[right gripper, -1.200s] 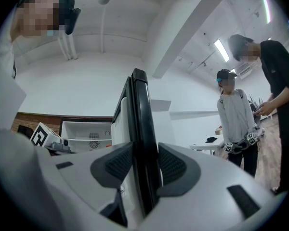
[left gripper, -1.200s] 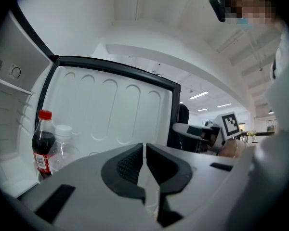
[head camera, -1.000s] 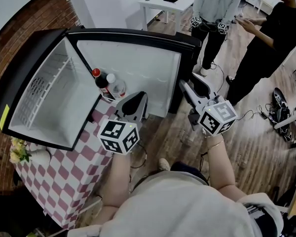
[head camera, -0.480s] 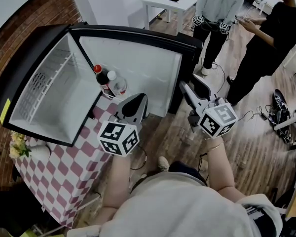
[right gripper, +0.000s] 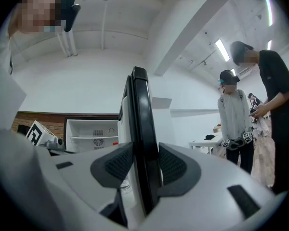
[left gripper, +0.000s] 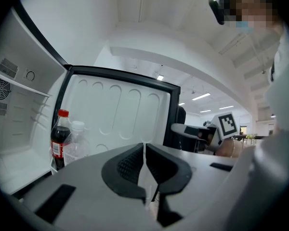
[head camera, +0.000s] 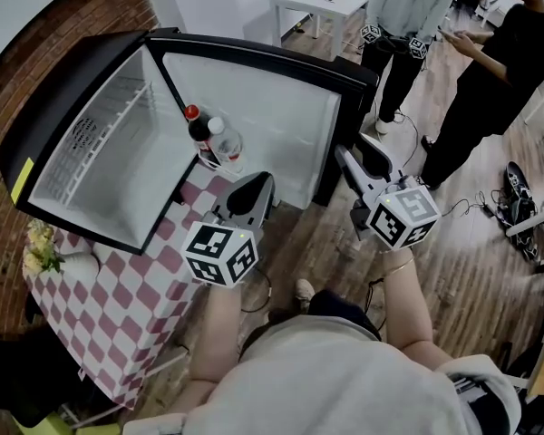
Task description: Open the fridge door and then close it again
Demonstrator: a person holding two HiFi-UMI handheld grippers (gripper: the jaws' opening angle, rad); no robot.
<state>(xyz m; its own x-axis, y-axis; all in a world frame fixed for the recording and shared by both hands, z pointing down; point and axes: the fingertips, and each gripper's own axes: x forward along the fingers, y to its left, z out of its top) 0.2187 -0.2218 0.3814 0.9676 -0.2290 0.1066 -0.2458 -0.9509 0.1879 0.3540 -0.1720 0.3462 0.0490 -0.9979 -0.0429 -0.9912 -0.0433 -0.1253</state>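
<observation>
A small black fridge [head camera: 109,166] stands on a table with its white-lined door [head camera: 272,116] swung wide open. A cola bottle [head camera: 198,134] and a clear bottle [head camera: 225,145] sit in the door shelf. My right gripper [head camera: 349,166] is shut on the door's free black edge [right gripper: 142,119], which runs between its pads [right gripper: 171,165]. My left gripper [head camera: 254,184] hovers in front of the door's inner face [left gripper: 120,114], shut with nothing between its jaws [left gripper: 144,153]. The bottles [left gripper: 60,138] stand to its left.
A pink-checked cloth [head camera: 118,288] covers the table, with flowers [head camera: 38,252] at its left edge and a brick wall [head camera: 9,89] behind. Two people [head camera: 490,80] stand at the back right by a white table [head camera: 317,3]. Cables and shoes [head camera: 512,198] lie on the wooden floor.
The fridge and its door now sit a little higher and further right in the head view. Both grippers have shifted slightly sideways, and the right one keeps its hold on the door edge.
</observation>
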